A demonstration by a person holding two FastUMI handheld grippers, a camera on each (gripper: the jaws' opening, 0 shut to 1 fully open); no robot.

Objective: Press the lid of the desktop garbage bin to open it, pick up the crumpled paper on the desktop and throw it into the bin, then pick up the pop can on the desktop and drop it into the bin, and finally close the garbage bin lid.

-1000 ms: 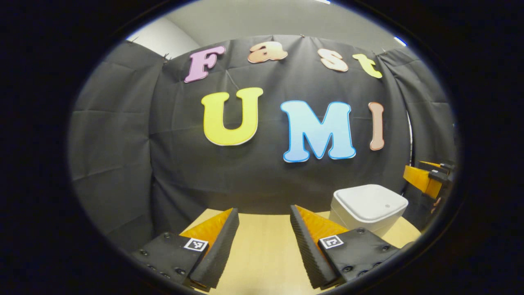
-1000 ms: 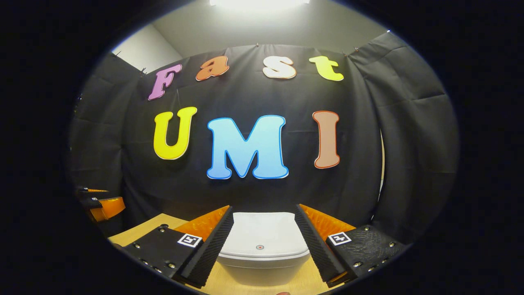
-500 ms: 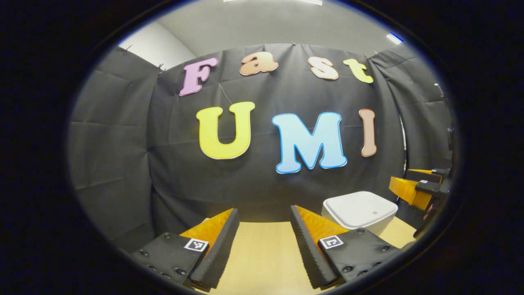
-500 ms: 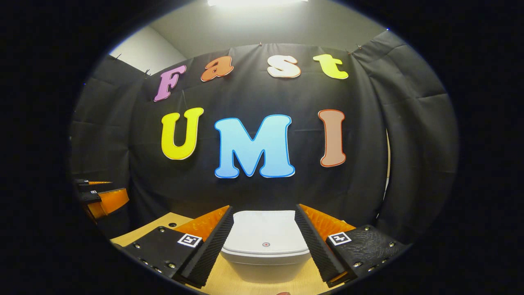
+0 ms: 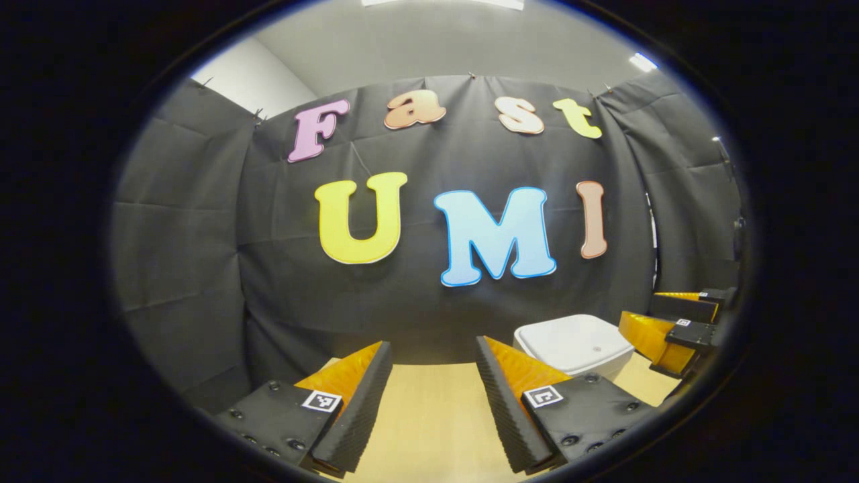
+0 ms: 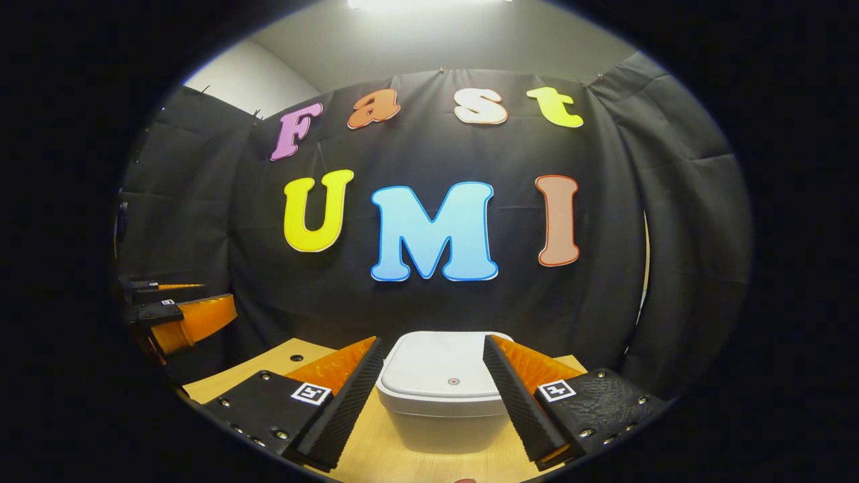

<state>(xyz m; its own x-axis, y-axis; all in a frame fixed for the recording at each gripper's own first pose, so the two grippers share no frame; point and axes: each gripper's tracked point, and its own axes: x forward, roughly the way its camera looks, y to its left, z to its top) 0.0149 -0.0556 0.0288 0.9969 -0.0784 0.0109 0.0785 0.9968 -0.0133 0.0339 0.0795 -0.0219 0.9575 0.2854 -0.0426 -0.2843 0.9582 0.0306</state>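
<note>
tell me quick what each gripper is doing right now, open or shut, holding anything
Left gripper: open, holding nothing, over the bare desktop.
Right gripper: open, holding nothing, its fingers framing the garbage bin, whose lid is down.

In the left gripper view the white garbage bin [image 5: 574,345] is sliding leftward and lower, sitting now just behind the left gripper [image 5: 434,392]'s own right finger, while the right gripper [image 5: 674,322] is coming further in from the right edge and lower, next to the bin. In the right gripper view the bin [image 6: 443,392], framed between the right gripper [image 6: 433,396]'s spread fingers, is showing more of its front wall below the lid [image 6: 439,372] and sitting higher. There the left gripper [image 6: 181,315] is reaching further in from the left edge and riding higher.
</note>
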